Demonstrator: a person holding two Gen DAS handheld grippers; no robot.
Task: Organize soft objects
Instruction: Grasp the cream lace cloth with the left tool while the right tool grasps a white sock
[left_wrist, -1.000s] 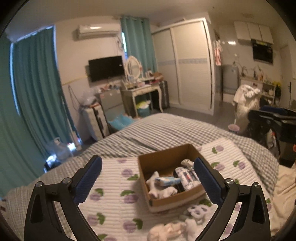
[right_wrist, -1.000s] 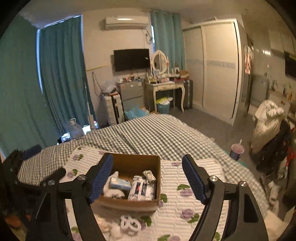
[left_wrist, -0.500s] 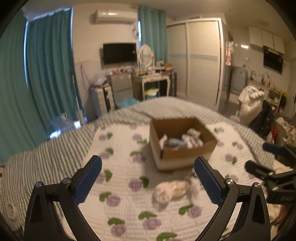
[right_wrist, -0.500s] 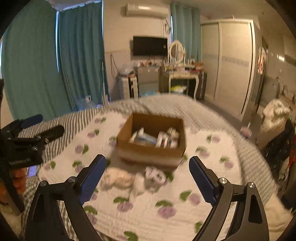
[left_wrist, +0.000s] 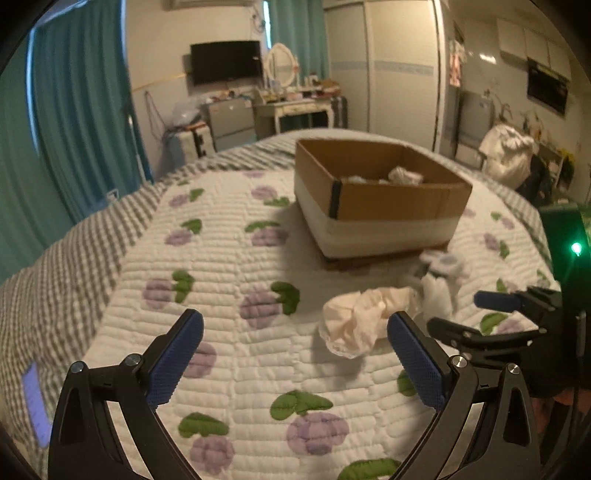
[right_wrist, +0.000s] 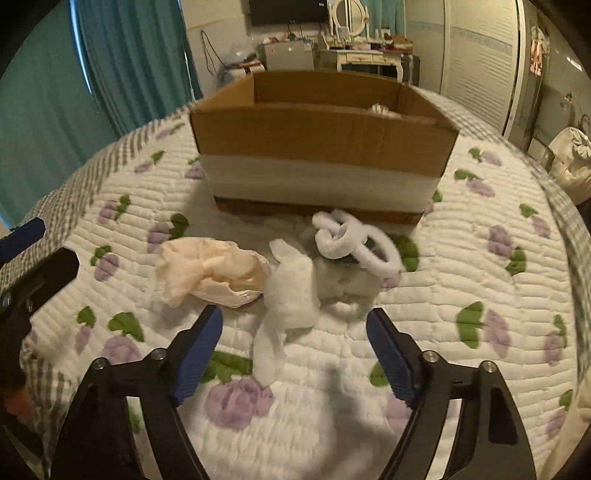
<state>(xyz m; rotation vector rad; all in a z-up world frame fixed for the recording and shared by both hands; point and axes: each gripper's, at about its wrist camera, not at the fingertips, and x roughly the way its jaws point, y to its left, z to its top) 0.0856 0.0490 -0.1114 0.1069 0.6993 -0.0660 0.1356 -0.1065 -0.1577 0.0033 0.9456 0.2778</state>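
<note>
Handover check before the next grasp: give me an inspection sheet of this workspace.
Surface: quilted bedspread with purple flower print, over a checked blanket.
Job's things: cardboard box partly filled; cream cloth, white cloth and white looped item lie loose before it.
Clutter: nothing seen on the spread.
Grippers: left gripper open, empty; right gripper closing, jaws touching nothing.
Cables: nothing seen near the work.
Surroundings: teal curtains, wall television, dressing table.
</note>
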